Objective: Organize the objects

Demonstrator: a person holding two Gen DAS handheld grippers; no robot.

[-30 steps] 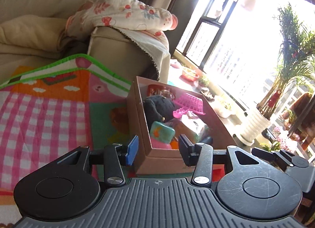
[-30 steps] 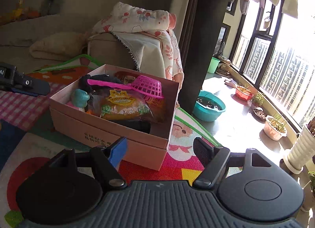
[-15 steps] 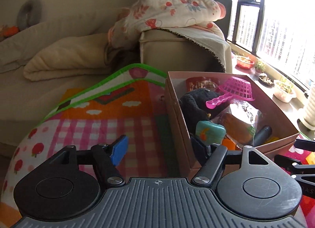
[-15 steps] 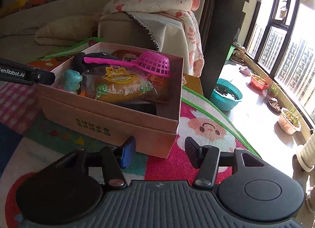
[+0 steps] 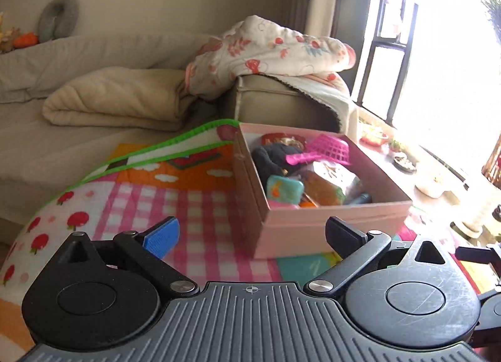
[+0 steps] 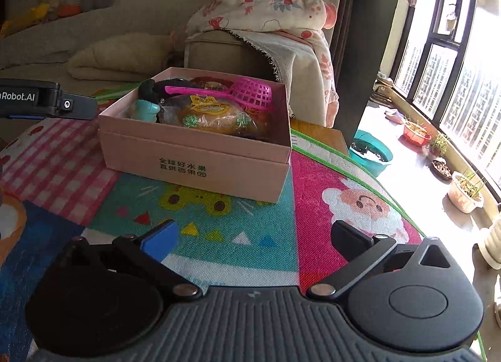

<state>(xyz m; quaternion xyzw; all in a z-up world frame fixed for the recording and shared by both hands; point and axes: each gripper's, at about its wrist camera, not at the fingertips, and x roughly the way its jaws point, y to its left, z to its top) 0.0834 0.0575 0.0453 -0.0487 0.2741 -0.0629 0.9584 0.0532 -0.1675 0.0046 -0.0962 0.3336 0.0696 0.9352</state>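
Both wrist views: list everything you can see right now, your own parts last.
box: one, pink cardboard, on the play mat
pink strainer: one, in the box, at the back
wrapped bread: one, orange-brown, in the box
teal toy: one, in the box's left corner
black item: one, in the box
play mat: one, multicolour, under the box
floral blanket: one, white and red, on the sofa arm
teal basin: one, on the floor by the window
left gripper: jaws opening, nothing between
right gripper: jaws opening, nothing between
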